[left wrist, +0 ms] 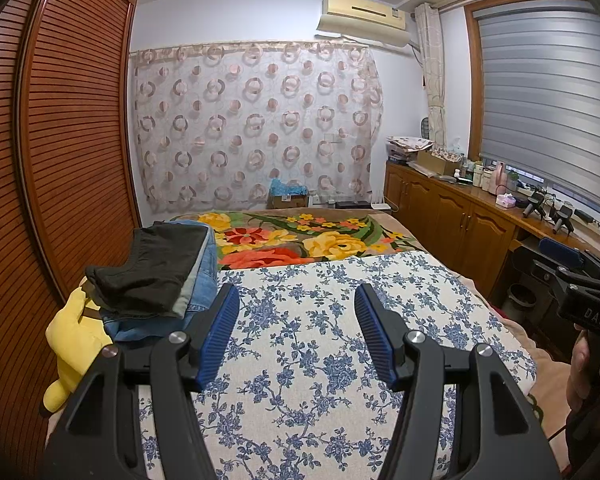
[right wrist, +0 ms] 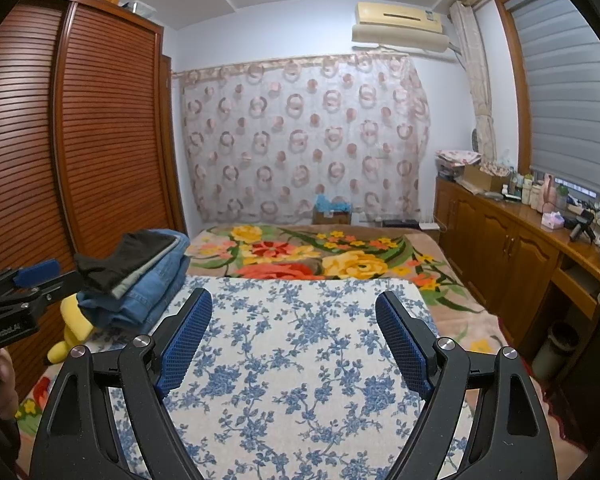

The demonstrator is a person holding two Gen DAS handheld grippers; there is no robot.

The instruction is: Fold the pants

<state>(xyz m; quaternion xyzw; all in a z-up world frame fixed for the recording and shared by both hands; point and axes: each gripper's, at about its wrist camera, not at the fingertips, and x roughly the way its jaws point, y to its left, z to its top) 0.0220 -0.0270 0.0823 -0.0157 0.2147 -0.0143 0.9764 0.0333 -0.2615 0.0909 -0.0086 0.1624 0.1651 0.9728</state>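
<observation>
Both tongs hover over the blue-flowered cloth (left wrist: pixel 340 320) spread on the bed (left wrist: pixel 384 216), and neither has hold of anything: the left tongs (left wrist: pixel 296 332) stand moderately apart with only the cloth showing between the blue pads, and the right tongs (right wrist: pixel 294 338) are spread wider, equally empty. The pants sit in a folded stack (left wrist: pixel 160 276) at the left edge of the bed, beside the louvred wardrobe (left wrist: pixel 60 140): a dark pair on top, something grey under it, and blue denim at the bottom, part of the pile resting on a yellow plush toy (left wrist: pixel 74 344). The likely trouble, as I judge it, is that stack. It is propped on the soft toy near the bed's edge, so a careless pinch at the top pair could drag the layers beneath askew or tip the pile toward the wardrobe. Grabbing two layers at once is another risk, since the edges lie close together. As for containers, a cardboard box (left wrist: pixel 288 198) beyond the foot of the bed holds something blue and crumpled, another box (left wrist: pixel 436 160) sits on the wooden tabletop (left wrist: pixel 496 196) under the window among bottles, and a bin (left wrist: pixel 520 300) stands on the floor; its contents are hidden.
</observation>
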